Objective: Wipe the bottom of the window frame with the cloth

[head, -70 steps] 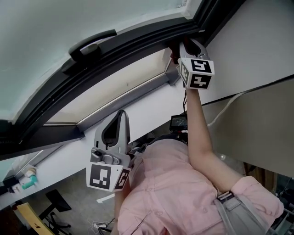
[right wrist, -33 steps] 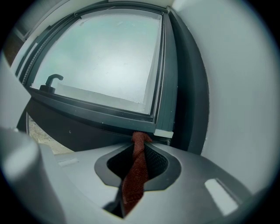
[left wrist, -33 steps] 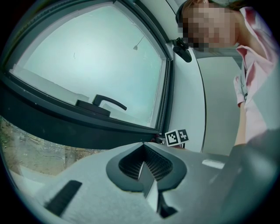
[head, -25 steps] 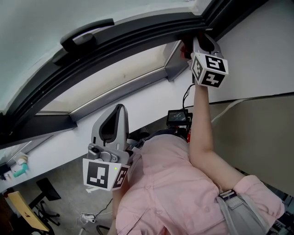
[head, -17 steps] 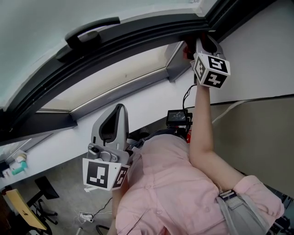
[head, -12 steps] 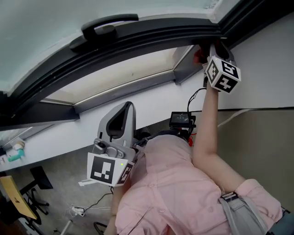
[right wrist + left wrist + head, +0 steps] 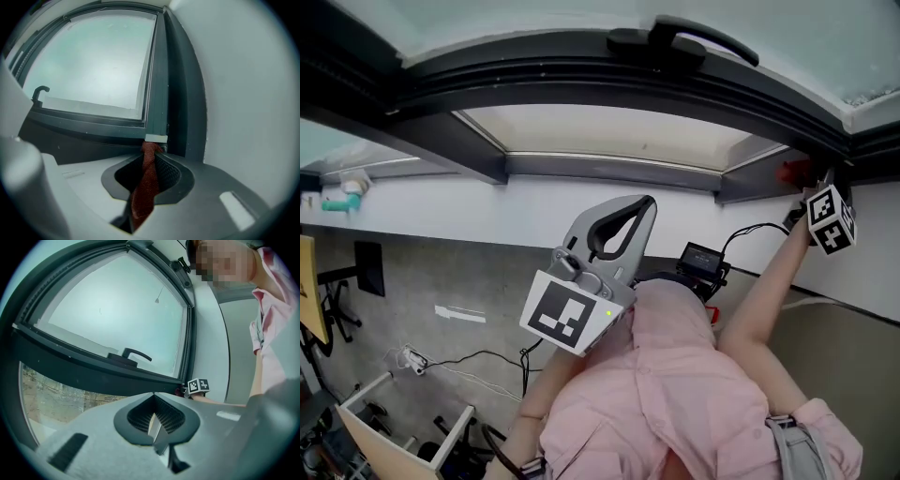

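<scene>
Right gripper [image 7: 151,157] still clamps cloth [image 7: 143,192] at frame [image 7: 93,123] corner, apparently touching; left gripper [image 7: 153,425] closed, empty, now higher in head view.

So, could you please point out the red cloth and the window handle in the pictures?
red cloth [image 7: 144,187], right gripper view, on the middle of the bunched strip.
window handle [image 7: 637,39], head view, on its base where it sits on the dark frame.

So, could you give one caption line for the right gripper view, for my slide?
Right gripper shut on a red cloth, its tip at the lower corner of the window frame.
</scene>
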Motion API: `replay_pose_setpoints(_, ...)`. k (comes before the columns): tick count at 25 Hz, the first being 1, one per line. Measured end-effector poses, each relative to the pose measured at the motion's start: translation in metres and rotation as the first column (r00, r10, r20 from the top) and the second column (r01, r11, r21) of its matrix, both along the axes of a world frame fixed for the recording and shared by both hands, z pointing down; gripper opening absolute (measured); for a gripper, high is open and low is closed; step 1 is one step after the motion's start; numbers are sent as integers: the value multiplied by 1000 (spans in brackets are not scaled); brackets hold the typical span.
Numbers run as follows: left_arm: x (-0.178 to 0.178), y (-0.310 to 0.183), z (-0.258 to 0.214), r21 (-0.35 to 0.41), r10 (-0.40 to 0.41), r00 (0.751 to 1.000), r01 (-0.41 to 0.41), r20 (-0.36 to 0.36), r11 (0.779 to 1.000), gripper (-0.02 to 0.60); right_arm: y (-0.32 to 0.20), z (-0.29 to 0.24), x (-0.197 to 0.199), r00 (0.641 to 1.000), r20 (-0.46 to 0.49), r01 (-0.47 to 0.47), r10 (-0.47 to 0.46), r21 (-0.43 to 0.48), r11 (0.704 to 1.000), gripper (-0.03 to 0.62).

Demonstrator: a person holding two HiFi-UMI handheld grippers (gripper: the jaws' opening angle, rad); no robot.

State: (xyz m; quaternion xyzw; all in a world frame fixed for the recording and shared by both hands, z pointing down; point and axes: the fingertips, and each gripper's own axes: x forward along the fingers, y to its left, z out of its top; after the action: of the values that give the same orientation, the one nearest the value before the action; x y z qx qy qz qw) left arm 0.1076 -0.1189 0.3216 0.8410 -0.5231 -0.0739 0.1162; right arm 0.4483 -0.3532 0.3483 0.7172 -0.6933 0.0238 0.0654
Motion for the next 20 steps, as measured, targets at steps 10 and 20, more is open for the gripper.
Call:
replay_pose_setpoints(10, -13, 14, 0, -8, 12, 1000, -12, -8, 1000, -3, 6, 0, 0, 998, 56, 41, -40, -17, 999, 61)
replay_pose_setpoints(20, -47, 20, 12, -63, 18, 999, -16, 30, 998, -3, 111, -5, -62, 946, 94, 315, -311, -32, 948, 63)
